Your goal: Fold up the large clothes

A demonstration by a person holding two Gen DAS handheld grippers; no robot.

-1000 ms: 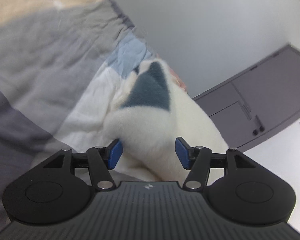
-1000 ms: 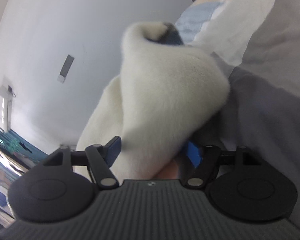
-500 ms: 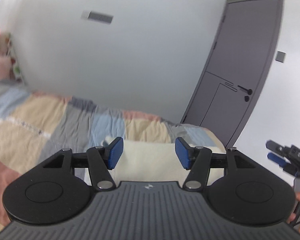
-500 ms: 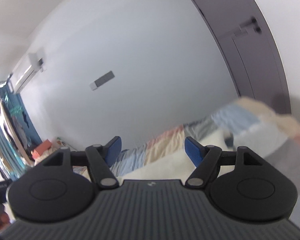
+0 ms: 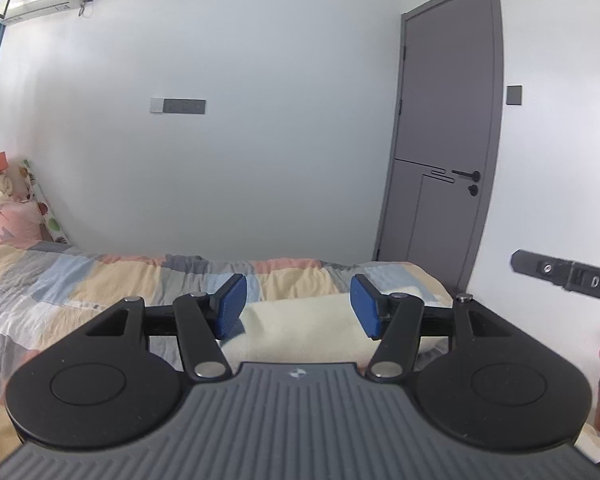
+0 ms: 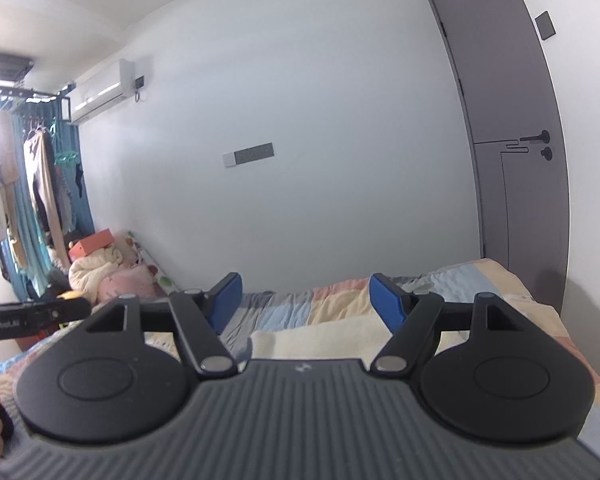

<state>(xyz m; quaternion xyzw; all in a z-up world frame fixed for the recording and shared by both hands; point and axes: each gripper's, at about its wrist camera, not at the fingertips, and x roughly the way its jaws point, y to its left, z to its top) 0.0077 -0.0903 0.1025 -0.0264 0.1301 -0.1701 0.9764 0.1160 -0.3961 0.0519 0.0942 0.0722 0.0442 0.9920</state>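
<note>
Bedroom with white wall, grey door (image 5: 448, 128) and a bed (image 5: 112, 280) under a patchwork cover is seen from both wrist views. Cream fleece garment (image 5: 304, 328) is laid on the bed as a compact bundle, just below and ahead of both grippers. Left gripper (image 5: 298, 306) is held released, jaws apart, nothing pinched; the garment is only seen through the gap. Right gripper (image 6: 306, 302) is likewise released and empty, raised clear of the cloth (image 6: 320, 338). Fold is judged done or nearly so (hidden lower edge cannot be checked). Risks: thick springy fleece could be relaxed open once left alone; a loose edge could be snagged by a blue pad if a gripper is lowered again; the bundle could be slid on the wrinkled cover.
</note>
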